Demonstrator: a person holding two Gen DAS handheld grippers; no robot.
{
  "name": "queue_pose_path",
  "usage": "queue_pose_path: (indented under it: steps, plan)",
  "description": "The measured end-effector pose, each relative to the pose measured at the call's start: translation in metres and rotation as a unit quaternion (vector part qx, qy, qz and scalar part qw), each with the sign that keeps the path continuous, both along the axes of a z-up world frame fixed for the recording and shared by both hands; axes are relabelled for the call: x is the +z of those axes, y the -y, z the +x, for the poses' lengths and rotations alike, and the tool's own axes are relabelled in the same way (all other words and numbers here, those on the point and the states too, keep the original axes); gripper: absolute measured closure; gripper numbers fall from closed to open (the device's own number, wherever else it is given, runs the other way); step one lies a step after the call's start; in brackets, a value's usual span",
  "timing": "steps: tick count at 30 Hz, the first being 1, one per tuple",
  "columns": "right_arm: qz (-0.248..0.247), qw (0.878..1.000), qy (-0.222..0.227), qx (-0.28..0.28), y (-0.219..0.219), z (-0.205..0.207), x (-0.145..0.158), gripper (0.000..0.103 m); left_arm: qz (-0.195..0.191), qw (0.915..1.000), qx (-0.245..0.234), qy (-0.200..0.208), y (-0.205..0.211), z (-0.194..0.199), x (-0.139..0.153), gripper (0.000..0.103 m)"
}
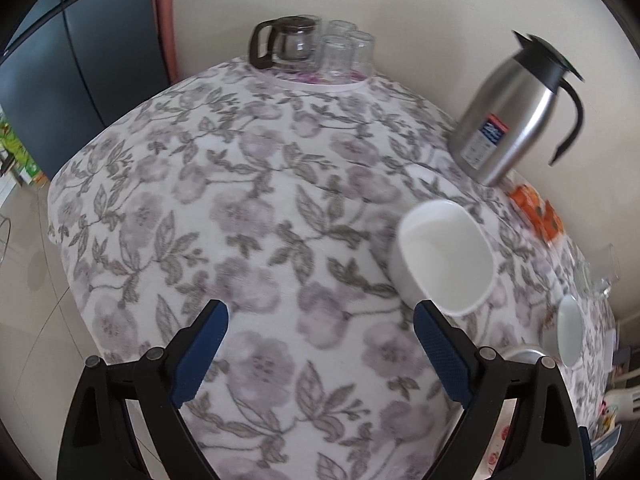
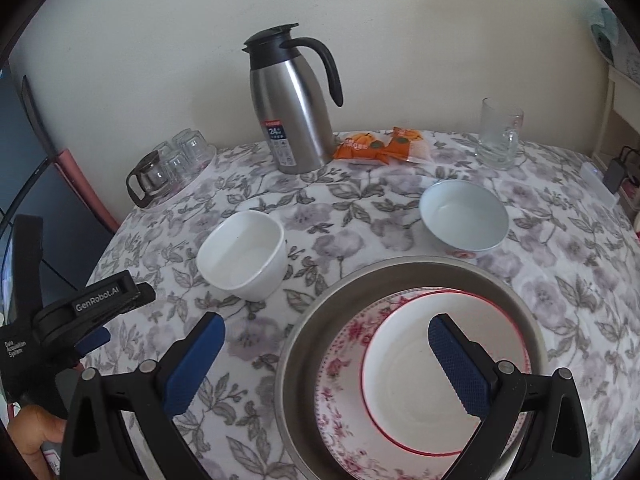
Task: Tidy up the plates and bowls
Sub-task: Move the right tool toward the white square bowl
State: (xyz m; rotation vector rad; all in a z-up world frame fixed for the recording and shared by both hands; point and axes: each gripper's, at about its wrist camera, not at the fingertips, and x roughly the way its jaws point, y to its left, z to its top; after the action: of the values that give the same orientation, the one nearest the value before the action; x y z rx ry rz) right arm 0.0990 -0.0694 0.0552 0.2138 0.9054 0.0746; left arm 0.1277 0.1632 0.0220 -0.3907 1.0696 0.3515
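While stacked inside the metal basin (image 2: pixel 304 312), at five o'clock on the table (image 2: pixel 360 208): floral plate (image 2: pixel 344 380) under red-rimmed plate (image 2: pixel 420 380), probably gathered for nesting. Loose at ten o'clock, square white bowl (image 2: pixel 244 256); at one o'clock, round bowl (image 2: pixel 464 216). Spread wide and empty: right gripper (image 2: pixel 326 354) above the stack, left gripper (image 1: pixel 320 342) beside the square bowl.

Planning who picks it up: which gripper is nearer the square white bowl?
Left. The left gripper has the square white bowl just beyond its right fingertip. The right gripper hangs over the plates in the metal tray, with the bowl farther off to its left.
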Motion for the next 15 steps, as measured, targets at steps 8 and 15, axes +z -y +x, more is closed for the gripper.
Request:
queue_pose_path:
  steps: [8, 15]
  plan:
    - [0.017, 1.000, -0.001, 0.013, -0.021, 0.011, -0.009, 0.000, -0.018, 0.9988, 0.044, -0.009, -0.037, 0.001, -0.013, 0.009]
    - [0.020, 1.000, -0.013, 0.013, -0.030, 0.016, -0.022, 0.000, -0.017, 0.9984, 0.053, 0.011, -0.041, 0.009, -0.011, 0.009]
